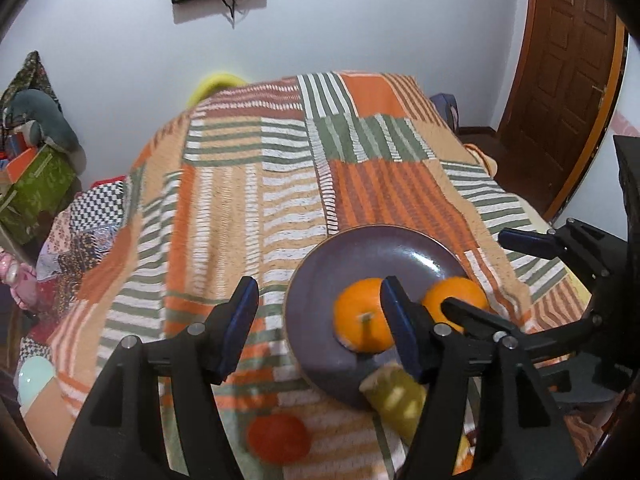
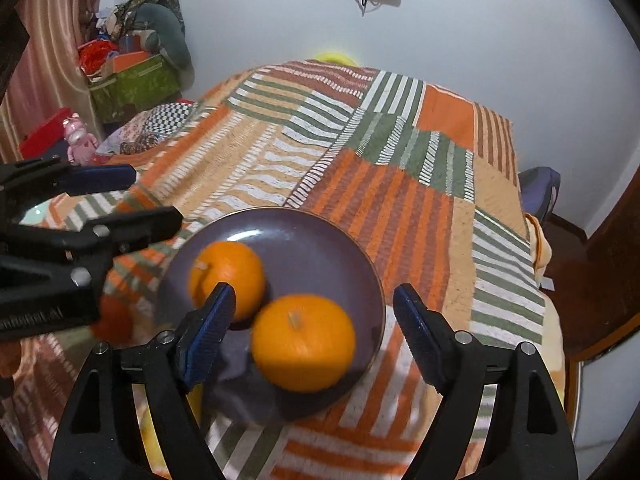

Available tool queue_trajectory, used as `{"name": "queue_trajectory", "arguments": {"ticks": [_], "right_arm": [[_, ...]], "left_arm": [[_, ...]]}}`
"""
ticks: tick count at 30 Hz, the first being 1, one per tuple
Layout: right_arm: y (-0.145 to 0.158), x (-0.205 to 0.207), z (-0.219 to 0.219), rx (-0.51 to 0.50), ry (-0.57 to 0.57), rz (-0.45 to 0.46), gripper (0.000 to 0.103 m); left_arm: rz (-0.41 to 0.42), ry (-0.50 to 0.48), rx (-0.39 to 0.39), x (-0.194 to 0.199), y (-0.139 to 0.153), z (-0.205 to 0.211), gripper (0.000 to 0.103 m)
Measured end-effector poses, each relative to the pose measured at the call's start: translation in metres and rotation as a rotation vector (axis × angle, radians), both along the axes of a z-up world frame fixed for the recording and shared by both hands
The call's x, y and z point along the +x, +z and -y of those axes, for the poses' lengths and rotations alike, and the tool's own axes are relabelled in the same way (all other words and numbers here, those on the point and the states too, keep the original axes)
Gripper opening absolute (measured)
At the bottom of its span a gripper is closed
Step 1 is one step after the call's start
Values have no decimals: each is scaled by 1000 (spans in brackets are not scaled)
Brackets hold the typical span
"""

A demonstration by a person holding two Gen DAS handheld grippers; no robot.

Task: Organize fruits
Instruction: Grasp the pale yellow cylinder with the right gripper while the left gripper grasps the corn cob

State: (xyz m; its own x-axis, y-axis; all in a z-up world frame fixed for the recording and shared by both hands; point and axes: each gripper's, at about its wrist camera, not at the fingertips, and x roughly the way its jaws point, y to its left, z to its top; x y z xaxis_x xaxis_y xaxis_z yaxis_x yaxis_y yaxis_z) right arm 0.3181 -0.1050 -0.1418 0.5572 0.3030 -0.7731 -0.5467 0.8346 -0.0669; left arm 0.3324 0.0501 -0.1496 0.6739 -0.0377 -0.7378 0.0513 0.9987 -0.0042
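Note:
A dark purple plate (image 1: pixel 372 248) (image 2: pixel 312 236) lies on the striped cloth and holds two oranges (image 1: pixel 362 314) (image 1: pixel 452 292) (image 2: pixel 228 276) (image 2: pixel 304 342). My left gripper (image 1: pixel 318 328) is open and empty, just left of and above the plate's near edge. My right gripper (image 2: pixel 312 336) is open, with the nearer orange between its jaws, not touching. A yellow-green fruit (image 1: pixel 394 398) leans on the plate's near rim. A red fruit (image 1: pixel 278 436) (image 2: pixel 114 320) lies on the cloth in front of the plate.
The table is covered with an orange, green and white striped cloth (image 1: pixel 248 200) (image 2: pixel 400 184). A yellow object (image 1: pixel 216 82) (image 2: pixel 334 58) peeks over the far edge. Clutter and a green box (image 2: pixel 132 80) stand at the left. A wooden door (image 1: pixel 568 80) is at the right.

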Motion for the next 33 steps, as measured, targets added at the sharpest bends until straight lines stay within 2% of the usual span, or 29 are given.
{"name": "queue_trajectory", "arguments": {"ticks": [8, 13, 16, 20, 23, 26, 28, 29, 30, 33], "right_arm": [[14, -37, 5, 45, 19, -3, 79], [5, -56, 3, 54, 38, -25, 79], [-8, -61, -1, 78, 47, -76, 79], [-30, -67, -10, 83, 59, -129, 63], [-51, -63, -18, 81, 69, -193, 58], [-63, -59, -25, 62, 75, -217, 52], [-69, -54, -30, 59, 81, -232, 48], [-69, -54, -31, 63, 84, -230, 40], [-68, -54, -32, 70, 92, -233, 38], [-64, -54, -30, 84, 90, -227, 36]], "left_arm": [[30, 18, -14, -51, 13, -10, 68], [9, 28, -35, -77, 3, -16, 68], [-17, 33, -45, -88, -11, -21, 68], [-62, 51, -22, -98, -37, -25, 68], [-108, 61, -35, -102, -57, -31, 68], [-130, 80, -59, -108, -71, -36, 68], [-134, 81, -67, -110, -75, -38, 68], [-136, 81, -65, -112, -77, -37, 68], [-138, 80, -61, -113, -78, -36, 68], [-135, 58, -63, -119, -75, -30, 68]]}}
